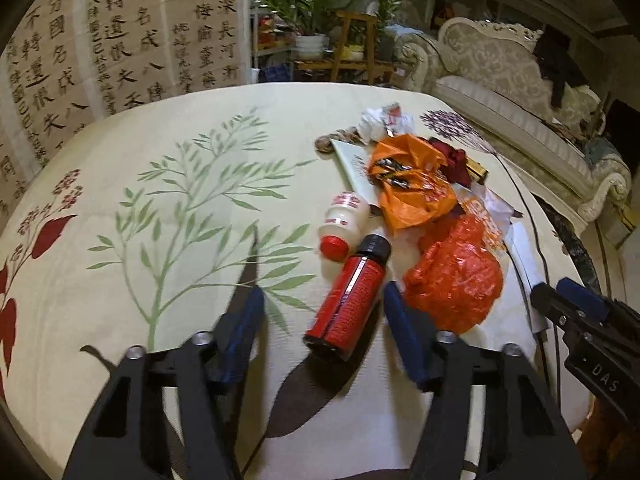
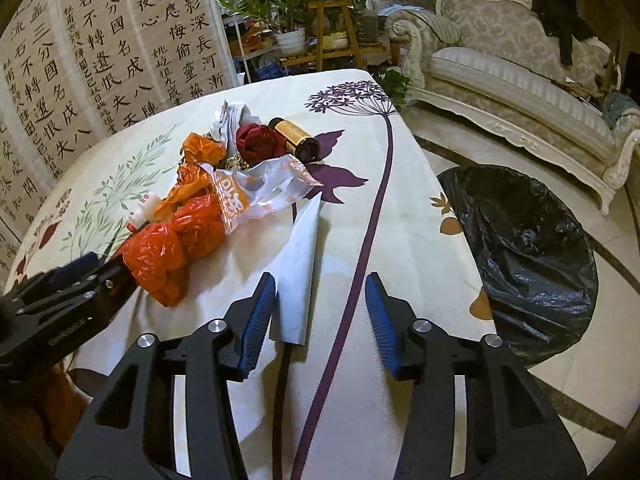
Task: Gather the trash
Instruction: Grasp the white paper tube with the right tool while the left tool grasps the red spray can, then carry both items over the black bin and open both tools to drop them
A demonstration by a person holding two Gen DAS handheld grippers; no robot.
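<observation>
Trash: a loose heap on the counter (image 1: 168, 184), which wears a leaf-print cloth; it gathers a red bottle (image 1: 348, 300), a small white bottle (image 1: 344, 220), an orange bag (image 1: 408, 188), a crumpled red wrapper (image 1: 456, 276), a clear snack wrapper (image 2: 264, 188), a gold tube (image 2: 294, 138) and a flat paper sheet (image 2: 300, 268).
Handling: the 2 bottles look stiff, light and round, so likely to roll or slip; best pinched across the middle of the body. Bags and wrappers are soft and crinkly; a bunched fold should grip anywhere. The paper lies flat and thin, hard to lift except by its near edge.
Left tool (image 1: 324, 304): jaws apart at middling width, straddling the red bottle's lower body, pads not pressing it.
Right tool (image 2: 320, 300): jaws apart, nothing held; the left pad sits at the paper's near edge.
Left view only: the red bottle whole, and the white bottle's red cap.
Right view only: the black-lined bin (image 2: 532, 264) on the floor just beside the counter, and the gold tube in full.
</observation>
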